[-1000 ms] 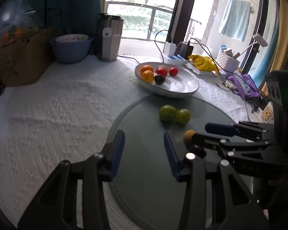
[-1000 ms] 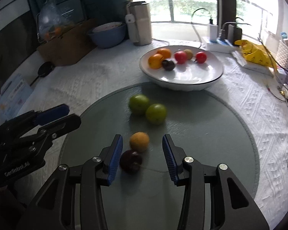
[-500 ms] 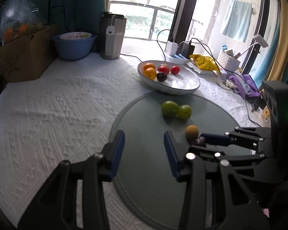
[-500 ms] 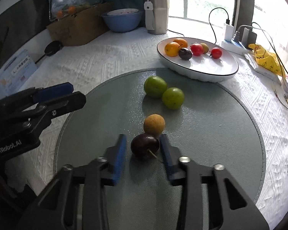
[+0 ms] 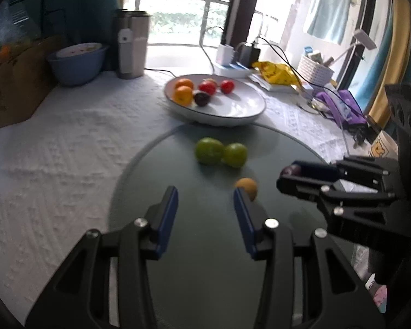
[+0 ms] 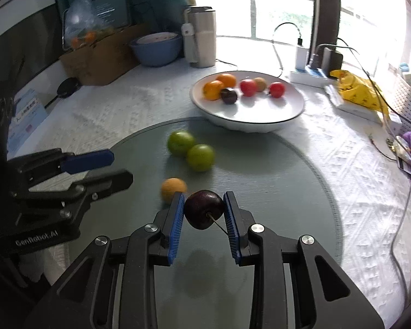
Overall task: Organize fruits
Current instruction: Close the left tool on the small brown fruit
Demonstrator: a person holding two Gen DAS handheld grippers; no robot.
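Right gripper closed on a fruit, left gripper spread

The right gripper point(image 6: 204, 211) is seen clamped on a dark cherry point(image 6: 204, 209), which is pinched between both blue pads and raised off the surface. The left gripper point(image 5: 205, 211) is held low with its jaws parted and nothing between them.

The right claw point(image 6: 204, 209), which a second ago stood open around a dark plum point(image 6: 204, 209) lying on the grey round mat point(image 6: 274, 192), has closed on it and lifted it clear, beside the small orange fruit point(image 6: 173, 189). The left claw point(image 5: 205, 213) has drawn slightly back.
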